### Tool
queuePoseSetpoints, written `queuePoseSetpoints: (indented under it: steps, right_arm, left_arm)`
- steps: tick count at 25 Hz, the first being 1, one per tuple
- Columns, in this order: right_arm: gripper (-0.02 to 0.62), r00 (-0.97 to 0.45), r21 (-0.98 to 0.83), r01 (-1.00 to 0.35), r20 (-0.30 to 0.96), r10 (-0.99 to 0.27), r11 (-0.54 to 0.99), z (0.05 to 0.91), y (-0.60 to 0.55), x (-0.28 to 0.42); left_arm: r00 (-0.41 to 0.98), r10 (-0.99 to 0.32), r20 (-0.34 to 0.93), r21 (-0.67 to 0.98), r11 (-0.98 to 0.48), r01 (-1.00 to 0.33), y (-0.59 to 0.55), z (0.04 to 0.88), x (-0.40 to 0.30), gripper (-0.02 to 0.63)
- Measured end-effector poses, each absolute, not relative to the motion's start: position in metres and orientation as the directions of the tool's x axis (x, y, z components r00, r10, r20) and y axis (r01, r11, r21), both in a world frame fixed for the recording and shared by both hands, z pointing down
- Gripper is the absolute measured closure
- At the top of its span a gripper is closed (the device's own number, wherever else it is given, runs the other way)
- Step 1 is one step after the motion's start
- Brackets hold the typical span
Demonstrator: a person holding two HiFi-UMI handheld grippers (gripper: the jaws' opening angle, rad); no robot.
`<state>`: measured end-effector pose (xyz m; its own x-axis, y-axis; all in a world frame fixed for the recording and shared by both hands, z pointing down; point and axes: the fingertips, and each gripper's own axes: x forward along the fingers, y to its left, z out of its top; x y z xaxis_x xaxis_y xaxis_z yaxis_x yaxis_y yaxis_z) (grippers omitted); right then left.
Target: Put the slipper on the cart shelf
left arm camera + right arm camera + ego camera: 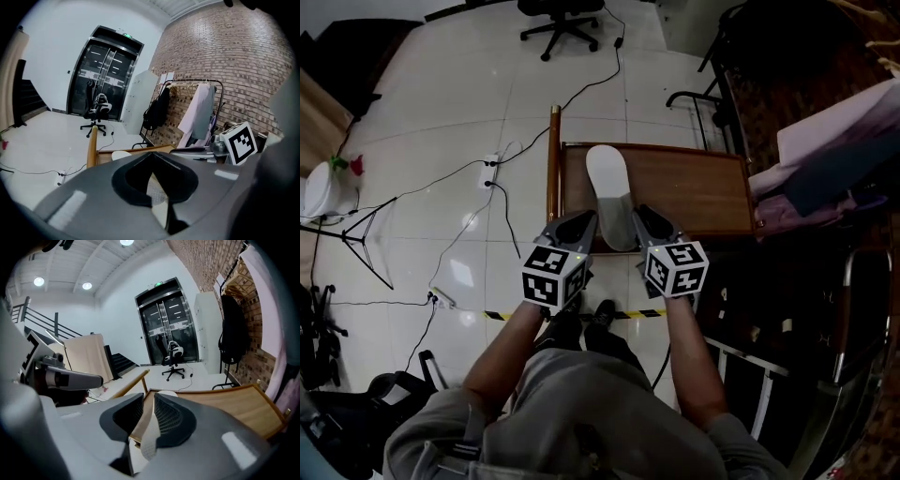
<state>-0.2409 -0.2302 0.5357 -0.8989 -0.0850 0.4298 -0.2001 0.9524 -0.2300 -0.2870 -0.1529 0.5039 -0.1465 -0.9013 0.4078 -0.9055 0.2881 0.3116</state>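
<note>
A white slipper point(607, 178) lies lengthwise on the wooden cart shelf point(694, 187), toe pointing away from me. Its near end, with the grey strap, sits between my two grippers. My left gripper point(586, 223) is at the slipper's left edge. In the left gripper view its jaws point(151, 157) close on white meshed slipper material point(157, 193). My right gripper point(642, 217) is at the slipper's right edge, shut on the slipper's pale strap point(147, 437), which runs between its jaws point(149, 401). The slipper's toe point(164, 393) rests on the shelf beyond.
The cart's wooden handle bar point(553, 169) runs along the shelf's left side. Cables and a power strip point(492, 169) lie on the tiled floor, with a tripod point(356, 234) at left and an office chair point(562, 23) beyond. Hanging clothes point(834, 141) stand right of the cart.
</note>
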Motion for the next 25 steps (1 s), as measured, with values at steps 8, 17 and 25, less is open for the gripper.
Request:
queuePoseSetpoints:
  steps: [8,17,25]
  right_arm:
    - [0.509,-0.832,-0.217,-0.224,0.551,-0.070,0.950,0.595,-0.240,-0.253]
    - [0.503,-0.729,-0.222,-0.277,0.682,-0.054,0.935,0.695,-0.250,-0.276]
    - [0.568,-0.677,-0.167,-0.255,0.734,-0.053,0.952,0.711,-0.248,-0.284]
  left_arm:
    - [-0.131,-0.885,0.447,0.323,0.297,-0.899,-0.164,0.520,-0.296,0.598]
    - [-0.157,-0.859,0.486,0.319,0.342,-0.884,-0.150,0.536,-0.309,0.598]
    - [-0.165,-0.852,0.498,0.317,0.355,-0.879,-0.142,0.543,-0.320,0.598]
